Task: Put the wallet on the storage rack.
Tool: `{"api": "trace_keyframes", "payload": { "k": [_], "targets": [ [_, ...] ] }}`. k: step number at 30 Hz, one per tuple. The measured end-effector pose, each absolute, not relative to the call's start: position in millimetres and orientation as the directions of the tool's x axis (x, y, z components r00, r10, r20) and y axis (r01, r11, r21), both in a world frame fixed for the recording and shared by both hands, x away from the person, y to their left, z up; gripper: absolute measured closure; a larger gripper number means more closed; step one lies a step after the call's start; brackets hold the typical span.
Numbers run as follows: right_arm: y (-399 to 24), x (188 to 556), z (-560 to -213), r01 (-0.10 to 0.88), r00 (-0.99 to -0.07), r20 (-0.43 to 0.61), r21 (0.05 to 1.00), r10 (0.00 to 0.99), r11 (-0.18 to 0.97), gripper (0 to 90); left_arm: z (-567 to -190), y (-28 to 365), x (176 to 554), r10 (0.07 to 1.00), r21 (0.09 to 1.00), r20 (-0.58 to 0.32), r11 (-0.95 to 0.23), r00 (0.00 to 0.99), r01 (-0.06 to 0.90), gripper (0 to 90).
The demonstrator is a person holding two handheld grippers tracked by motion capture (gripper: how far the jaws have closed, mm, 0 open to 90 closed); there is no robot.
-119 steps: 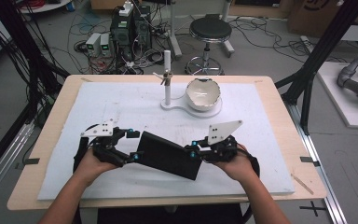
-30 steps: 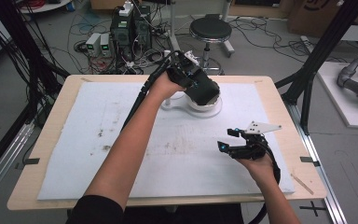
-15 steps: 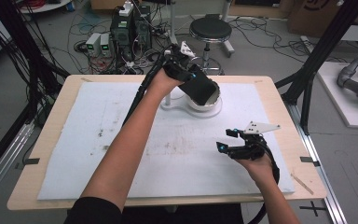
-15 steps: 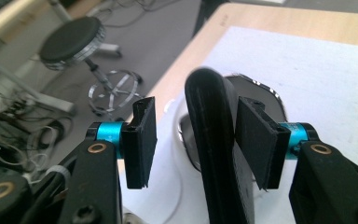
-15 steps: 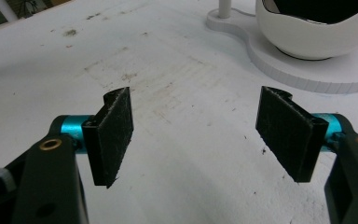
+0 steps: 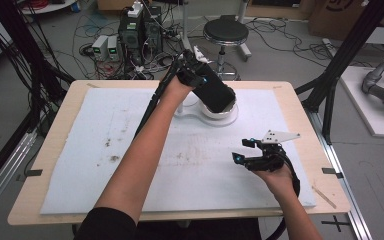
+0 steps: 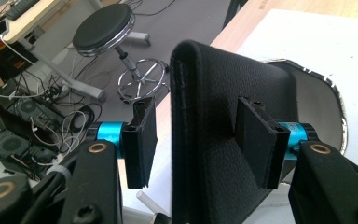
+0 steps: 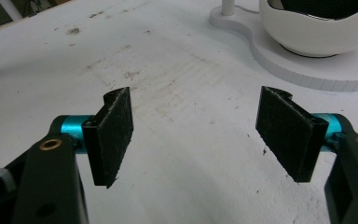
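A black leather pouch (image 6: pixel 219 96) stands tilted in the white bowl (image 6: pixel 231 114) at the table's far side. My left gripper (image 6: pixel 206 81) reaches over it from the near left. Its jaws have just been opening. In the left gripper view the pouch (image 7: pixel 205 140) is still between the jaws of the left gripper (image 7: pixel 196 126). The left pad (image 7: pixel 140 140) stands clear of it with a gap, and the right pad (image 7: pixel 256 140) lies close along its face. My right gripper (image 6: pixel 243 150) hovers open and empty over the mat at the near right, and its own view shows the right gripper (image 8: pixel 196 135) with only bare mat between the pads.
The bowl (image 8: pixel 317 37) sits on a flat white base (image 6: pixel 192 111) with an upright post beside it. A white foam mat (image 6: pixel 80 150) with brown stains covers the wooden table. Behind the far edge are a stool (image 6: pixel 225 30), cables and computer boxes.
The left gripper's jaws have opened off the pouch, which has settled lower into the bowl. The right hand has stayed where it was.
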State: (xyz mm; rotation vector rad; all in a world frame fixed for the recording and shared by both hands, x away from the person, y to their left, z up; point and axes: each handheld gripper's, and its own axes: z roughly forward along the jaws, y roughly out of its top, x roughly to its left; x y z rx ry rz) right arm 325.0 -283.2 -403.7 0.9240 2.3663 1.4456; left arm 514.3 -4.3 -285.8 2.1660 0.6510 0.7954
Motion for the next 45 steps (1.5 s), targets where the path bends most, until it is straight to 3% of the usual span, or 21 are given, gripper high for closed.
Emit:
{"api": "trace_keyframes", "payload": {
  "k": [10,18,23,28,32,35,39,45],
  "targets": [
    [-281.4,324.9,-403.1,0.391,-0.786,0.132,0.863,0.604,0.321,27.9,-276.3,-7.5,507.7,0.656,0.778,0.402,-0.613,0.639,0.140,46.3],
    [-280.7,324.5,-402.8,0.389,-0.787,0.131,0.864,0.603,0.320,27.9,-263.6,-5.2,492.9,0.648,0.809,0.381,-0.579,0.660,0.101,46.8],
    [-279.6,323.9,-402.6,0.392,-0.788,0.135,0.863,0.601,0.319,27.9,-266.6,-9.4,481.0,0.571,0.798,0.373,-0.600,0.731,0.062,65.4],
    [-277.7,322.8,-402.1,0.390,-0.790,0.134,0.863,0.598,0.322,27.9,-277.8,-14.7,481.6,0.544,0.784,0.350,-0.616,0.763,0.079,73.1],
    [-277.1,322.7,-402.7,0.393,-0.791,0.136,0.860,0.597,0.325,27.9,-289.6,-17.1,488.8,0.561,0.775,0.352,-0.624,0.749,0.103,71.6],
    [-277.9,323.9,-403.4,0.390,-0.793,0.133,0.860,0.594,0.329,27.9,-298.4,-18.4,497.8,0.590,0.767,0.374,-0.630,0.716,0.119,62.7],
    [-279.2,325.2,-404.4,0.395,-0.794,0.141,0.859,0.591,0.326,27.9,-301.4,-19.3,506.2,0.606,0.773,0.369,-0.621,0.705,0.129,66.0],
    [-279.0,327.5,-405.7,0.400,-0.793,0.143,0.855,0.592,0.330,27.9,-304.3,-23.0,506.3,0.604,0.768,0.365,-0.625,0.709,0.137,62.6]
  ]
}}
